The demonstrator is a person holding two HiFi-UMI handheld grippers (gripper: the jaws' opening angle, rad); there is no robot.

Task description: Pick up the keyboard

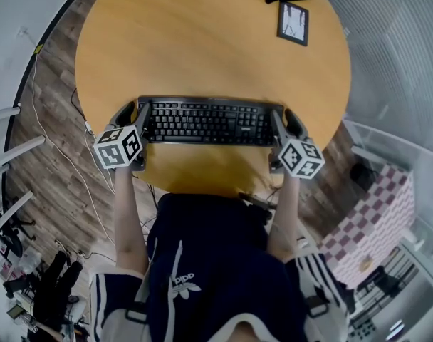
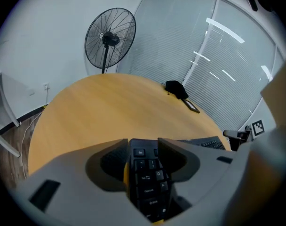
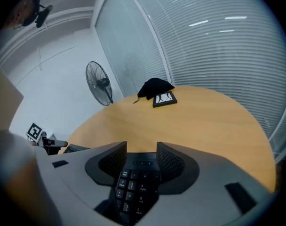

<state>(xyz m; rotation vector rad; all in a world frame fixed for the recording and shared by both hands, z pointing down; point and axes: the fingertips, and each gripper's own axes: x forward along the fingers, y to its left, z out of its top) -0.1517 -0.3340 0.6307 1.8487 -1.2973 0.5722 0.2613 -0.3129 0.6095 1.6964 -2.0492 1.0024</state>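
Left gripper (image 1: 133, 110) with jaws spread wide over the left end of the keyboard (image 1: 206, 122), unclamped, keyboard flat near the front edge of the round wooden table (image 1: 202, 41), right gripper (image 1: 288, 116) equally open over the right end

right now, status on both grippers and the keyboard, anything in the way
Both open: left gripper straddles keyboard at left end, right gripper at right end. Flat on table, not yet gripped. Nothing in the way; picture frame well beyond.
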